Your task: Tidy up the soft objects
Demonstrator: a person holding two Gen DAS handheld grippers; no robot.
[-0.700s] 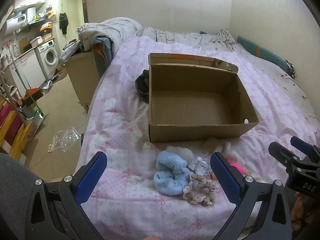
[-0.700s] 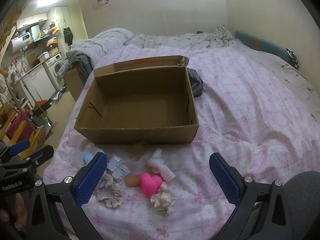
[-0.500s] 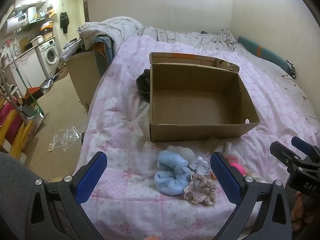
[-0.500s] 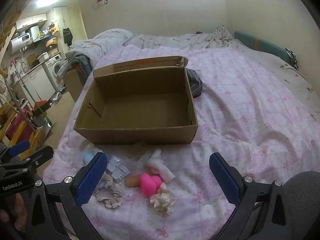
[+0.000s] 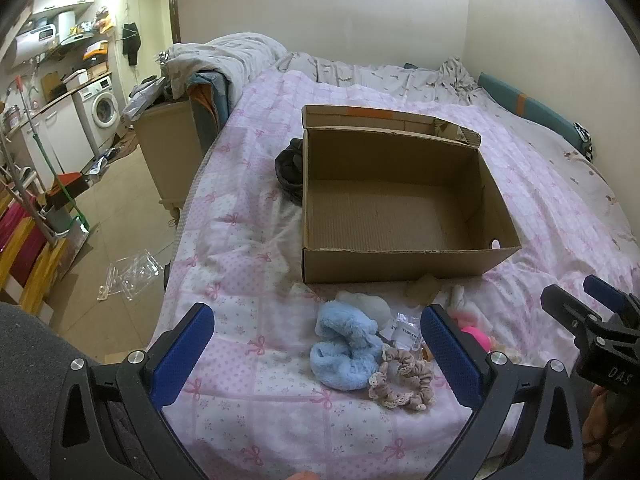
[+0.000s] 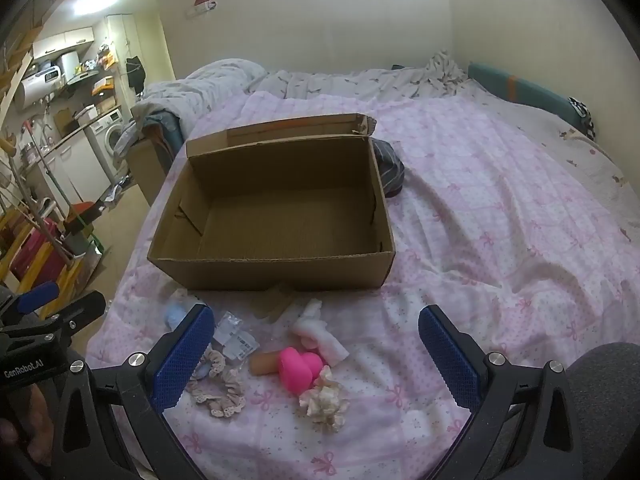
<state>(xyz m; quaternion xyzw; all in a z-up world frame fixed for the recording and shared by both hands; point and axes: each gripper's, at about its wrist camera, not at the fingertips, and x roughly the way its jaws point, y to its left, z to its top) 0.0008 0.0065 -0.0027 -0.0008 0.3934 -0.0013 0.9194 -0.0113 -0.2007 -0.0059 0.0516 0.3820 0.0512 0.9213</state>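
Two grippers hang over the near end of a bed with a pink quilt [image 6: 500, 208], both tilted downward. Left gripper [image 5: 318, 346]: jaws wide apart, nothing between the pads. Right gripper [image 6: 316, 350]: jaws likewise spread, holding nothing.

Ahead of both, beyond the fingertips, sits an open cardboard box [image 5: 400, 268], inside bare, flap standing at its far edge.

Between the left gripper's fingers, lying on the quilt: a fluffy blue scrunchie [image 5: 346, 350], and touching it on the right a beige lace-edged scrunchie [image 5: 404, 380]. A small clear packet [image 5: 404, 326] lies just beyond the beige one.

Between the right gripper's fingers: a pink heart-shaped toy [image 6: 298, 368], a cream ruffled scrunchie [image 6: 324, 402] just nearer to the gripper than the heart, a white foam piece [image 6: 320, 334] just beyond it toward the box. The beige scrunchie shows beside the right gripper's left finger.

Dark cloth bundle [image 6: 388, 170] lies against the box's far side.
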